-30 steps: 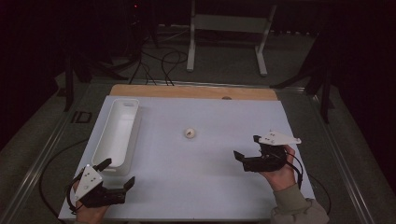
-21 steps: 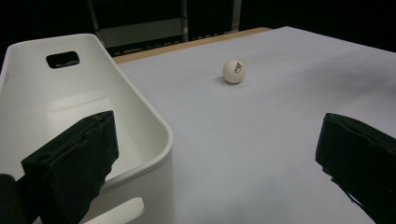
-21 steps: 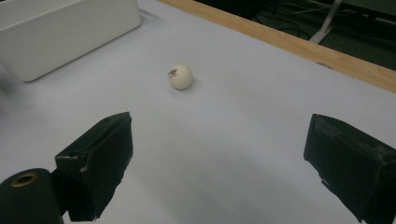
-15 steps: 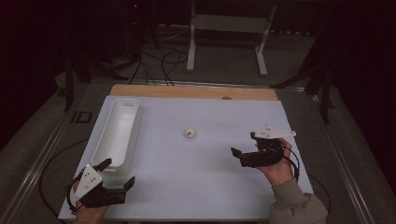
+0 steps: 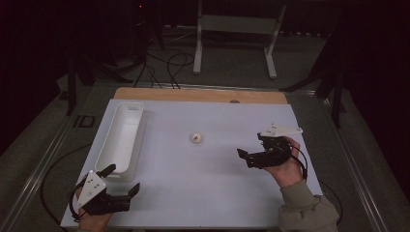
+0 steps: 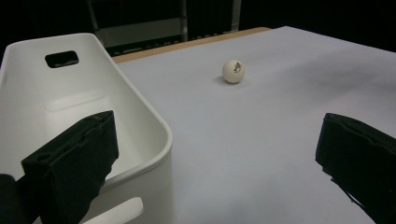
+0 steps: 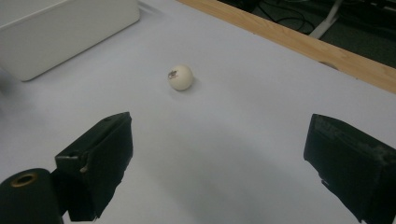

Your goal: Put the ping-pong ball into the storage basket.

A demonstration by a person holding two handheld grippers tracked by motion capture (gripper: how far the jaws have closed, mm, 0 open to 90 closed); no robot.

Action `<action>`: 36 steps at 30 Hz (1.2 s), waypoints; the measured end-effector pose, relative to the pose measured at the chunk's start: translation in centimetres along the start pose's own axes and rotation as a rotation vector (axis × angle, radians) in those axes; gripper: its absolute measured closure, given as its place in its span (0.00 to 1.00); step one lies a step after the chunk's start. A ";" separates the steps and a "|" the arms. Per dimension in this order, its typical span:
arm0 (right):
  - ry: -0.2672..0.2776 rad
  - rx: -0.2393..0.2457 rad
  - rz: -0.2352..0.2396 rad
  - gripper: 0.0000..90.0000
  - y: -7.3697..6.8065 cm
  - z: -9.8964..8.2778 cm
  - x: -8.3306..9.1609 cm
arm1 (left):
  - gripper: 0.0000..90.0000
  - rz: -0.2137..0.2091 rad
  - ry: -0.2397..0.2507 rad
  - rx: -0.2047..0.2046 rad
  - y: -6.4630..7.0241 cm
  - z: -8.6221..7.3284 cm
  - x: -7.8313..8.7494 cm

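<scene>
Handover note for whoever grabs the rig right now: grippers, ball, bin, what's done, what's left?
Left gripper: open, empty, low at the near left corner beside the near end of the white bin.
Right gripper: open, empty, above the mat on the right, fingers pointed toward the ball.
Ball: loose on the white mat, mid-table, apart from both grippers and the bin.
Done: nothing grasped yet; what shows of the bin's inside is empty.
Left: likely close the right gripper on the ball, then carry it to the bin.
</scene>
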State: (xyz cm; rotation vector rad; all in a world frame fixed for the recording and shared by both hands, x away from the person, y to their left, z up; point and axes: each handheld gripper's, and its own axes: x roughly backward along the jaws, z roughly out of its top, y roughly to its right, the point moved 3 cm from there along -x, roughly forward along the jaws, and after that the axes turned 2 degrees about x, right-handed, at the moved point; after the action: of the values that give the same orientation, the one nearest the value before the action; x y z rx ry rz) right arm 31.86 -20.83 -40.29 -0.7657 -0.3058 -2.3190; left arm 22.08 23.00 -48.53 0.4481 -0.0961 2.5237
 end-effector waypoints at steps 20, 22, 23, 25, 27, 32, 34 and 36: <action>-0.029 0.053 0.008 0.09 -0.2 2.5 -1.1 | 0.00 -0.004 -0.004 0.000 0.0 -0.1 -0.1; -0.031 0.058 0.010 0.09 -0.2 2.7 -1.3 | 0.00 -0.005 -0.004 -0.001 0.0 -0.1 -0.1; -0.033 0.059 0.011 0.09 -0.2 2.8 -1.3 | 0.00 -0.005 -0.004 -0.001 0.0 -0.1 -0.1; -0.039 0.061 0.014 0.09 -0.3 3.0 -1.5 | 0.00 -0.005 -0.005 -0.001 0.0 -0.1 -0.1; -0.042 0.065 0.013 0.09 -0.3 3.2 -1.7 | 0.00 -0.006 -0.005 -0.001 0.0 -0.1 -0.1; -0.056 0.071 0.014 0.09 -0.3 3.5 -2.1 | 0.00 -0.006 -0.006 -0.002 0.0 -0.1 -0.1; -0.061 0.071 0.015 0.09 -0.3 3.7 -2.3 | 0.00 -0.006 -0.006 -0.001 0.0 -0.1 -0.1; -0.068 0.073 0.014 0.09 -0.4 3.8 -2.5 | 0.00 -0.008 -0.007 -0.002 0.0 -0.1 -0.1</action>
State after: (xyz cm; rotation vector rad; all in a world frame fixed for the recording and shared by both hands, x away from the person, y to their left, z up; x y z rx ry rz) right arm 34.82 -17.72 -38.71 -0.8093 -0.4117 -2.2590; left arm 22.11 22.94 -48.65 0.4555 -0.0992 2.5146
